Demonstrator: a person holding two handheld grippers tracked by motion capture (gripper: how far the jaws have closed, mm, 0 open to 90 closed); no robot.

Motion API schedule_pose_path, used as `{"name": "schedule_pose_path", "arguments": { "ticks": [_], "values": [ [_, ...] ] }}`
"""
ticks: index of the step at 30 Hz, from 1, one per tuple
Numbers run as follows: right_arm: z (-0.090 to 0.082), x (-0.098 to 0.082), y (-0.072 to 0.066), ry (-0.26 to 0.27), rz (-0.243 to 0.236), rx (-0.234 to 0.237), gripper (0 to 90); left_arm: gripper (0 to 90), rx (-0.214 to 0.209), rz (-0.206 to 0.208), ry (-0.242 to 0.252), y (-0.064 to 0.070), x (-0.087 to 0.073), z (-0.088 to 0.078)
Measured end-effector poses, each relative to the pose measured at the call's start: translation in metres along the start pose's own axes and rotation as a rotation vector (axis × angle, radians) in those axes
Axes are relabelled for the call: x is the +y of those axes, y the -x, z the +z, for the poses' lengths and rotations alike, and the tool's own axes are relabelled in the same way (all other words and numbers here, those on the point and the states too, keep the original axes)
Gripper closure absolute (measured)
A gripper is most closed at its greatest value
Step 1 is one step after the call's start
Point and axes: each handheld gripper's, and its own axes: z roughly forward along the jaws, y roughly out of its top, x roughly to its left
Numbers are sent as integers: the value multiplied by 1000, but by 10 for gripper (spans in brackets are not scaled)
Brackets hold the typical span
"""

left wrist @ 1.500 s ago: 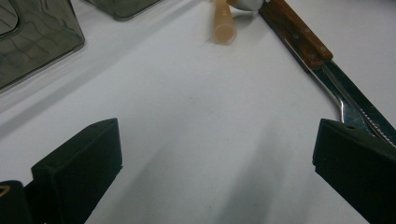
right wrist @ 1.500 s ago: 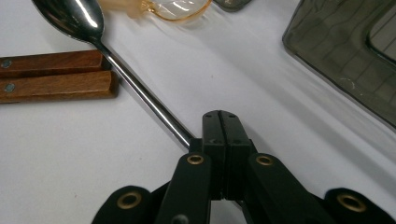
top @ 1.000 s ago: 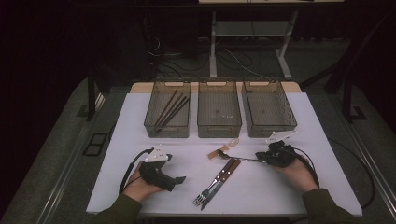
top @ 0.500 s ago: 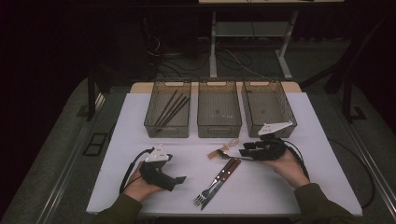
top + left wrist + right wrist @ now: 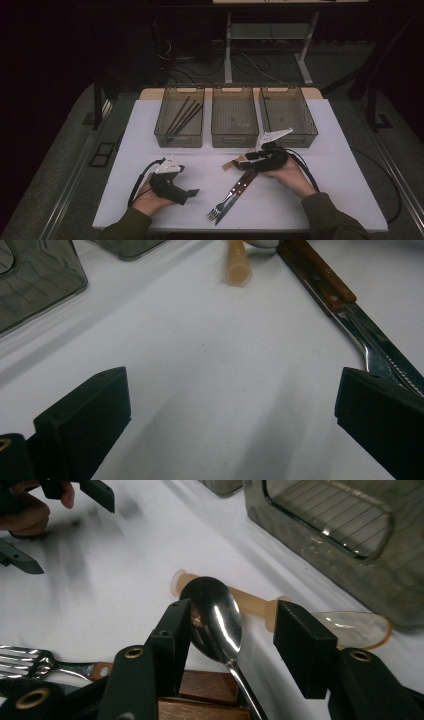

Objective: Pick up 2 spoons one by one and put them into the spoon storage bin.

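Note:
A metal spoon (image 5: 215, 615) lies with its bowl between the jaws of my right gripper (image 5: 232, 625), close to the left jaw. The jaws have just been opening and do not press on it. Behind it lies a translucent plastic spoon (image 5: 250, 602), whose handle (image 5: 231, 164) points left. A fork (image 5: 220, 210) and a knife (image 5: 240, 187) with wooden handles lie in front of my right gripper (image 5: 248, 157). My left gripper (image 5: 189, 189) rests on the white mat, open wide with nothing between its jaws (image 5: 230, 405). The knife blade (image 5: 380, 360) runs past its right jaw.
Three smoky plastic bins stand in a row at the back of the mat: the left bin (image 5: 178, 141) holds dark chopsticks (image 5: 184, 115), beside it the middle bin (image 5: 235, 141) and the right bin (image 5: 310, 135). The right bin's wall (image 5: 325, 540) is close beyond my right gripper.
My right gripper has moved left across the mat to the spoons, and its jaws have gone from shut to apart. The left hand has stayed put.

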Motion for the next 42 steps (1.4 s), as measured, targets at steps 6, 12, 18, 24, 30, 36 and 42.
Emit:
{"name": "schedule_pose_path", "arguments": {
  "ticks": [6,12,18,24,30,36,42],
  "values": [
    [8,-2,-1,-15,-8,13,462,6,-2,1,-7,0,0,1],
    [14,-3,-1,-33,-18,17,468,7,-1,0,-7,0,0,1],
    [17,-5,-1,-48,-37,1,489,7,-1,0,-7,0,0,1],
    [18,-5,-3,-56,-89,-30,519,8,-2,1,-10,0,0,1],
    [21,-2,-9,-56,-156,-73,541,9,-1,2,-10,1,0,1],
    [27,1,-12,-58,-181,-73,561,9,-3,3,-10,1,0,1],
    [29,-1,-15,-70,-214,-72,614,10,-4,4,-11,1,0,1]
  ]
}}
